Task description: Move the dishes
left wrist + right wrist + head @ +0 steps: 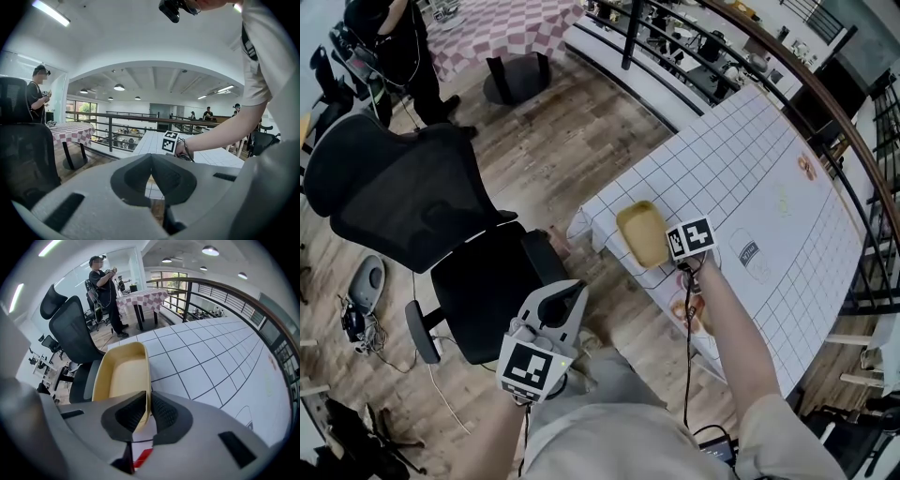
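Black office chair (441, 216) fills the head view's left beside the grid-cloth table (769, 178), yellow dish (642, 232) sits on the table corner at frame centre, right gripper (149, 411) clamped on its rim, left gripper (572, 295) closed on nothing at lower centre, well apart.

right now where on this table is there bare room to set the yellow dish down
The whole gridded tablecloth beyond the yellow dish is bare, up to the railing along its far side. It is crowded only at the near corner, where the right tongs pinch the dish's rim, with the office chair close beside.
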`<state>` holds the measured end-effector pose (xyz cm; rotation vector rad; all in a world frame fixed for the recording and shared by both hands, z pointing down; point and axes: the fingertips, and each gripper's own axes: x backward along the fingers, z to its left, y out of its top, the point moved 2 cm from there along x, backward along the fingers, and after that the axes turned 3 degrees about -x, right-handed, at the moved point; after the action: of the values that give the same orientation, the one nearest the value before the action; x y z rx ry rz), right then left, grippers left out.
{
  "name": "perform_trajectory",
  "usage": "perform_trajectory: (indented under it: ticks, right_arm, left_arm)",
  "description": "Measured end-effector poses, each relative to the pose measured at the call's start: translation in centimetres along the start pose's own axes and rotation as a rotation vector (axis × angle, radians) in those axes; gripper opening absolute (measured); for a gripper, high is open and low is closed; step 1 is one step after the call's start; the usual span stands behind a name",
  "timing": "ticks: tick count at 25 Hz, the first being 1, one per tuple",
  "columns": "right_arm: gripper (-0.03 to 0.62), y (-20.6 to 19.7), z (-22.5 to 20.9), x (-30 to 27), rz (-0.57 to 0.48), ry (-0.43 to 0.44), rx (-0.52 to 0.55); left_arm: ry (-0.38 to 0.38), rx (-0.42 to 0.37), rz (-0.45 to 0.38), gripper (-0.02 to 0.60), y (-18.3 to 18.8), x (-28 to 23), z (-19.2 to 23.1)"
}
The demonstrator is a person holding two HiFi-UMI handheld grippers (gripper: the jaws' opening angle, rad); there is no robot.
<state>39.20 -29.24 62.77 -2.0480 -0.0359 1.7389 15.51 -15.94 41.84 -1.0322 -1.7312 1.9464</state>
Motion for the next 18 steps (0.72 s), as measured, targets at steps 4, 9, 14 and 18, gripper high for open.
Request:
perform_trajectory:
  ticks: [4,9,14,18]
  right_arm:
    - [0.029,0.6,-0.3,0.8,-0.023,-0.005,-0.013]
    - [0.029,2.2,0.0,3.8,-0.092,-0.01,-0.018]
    - [0.028,4.1,1.8,8.9,-0.244,-0.06,0.037]
    - [0.028,6.7,5.0,13.4,-0.4,-0.02,0.082]
  left_arm:
    - [0.002,-0.005,-0.003,0.014,0.0,0.5,-0.1]
    - [0.029,0.014,-0.011,0.014,0.6,1.5,-0.1]
    - [0.049,0.024,-0.024,0.014,1.2,3.4,0.3]
    - [0.099,0.025,-0.062,0.014,2.4,4.9,1.6]
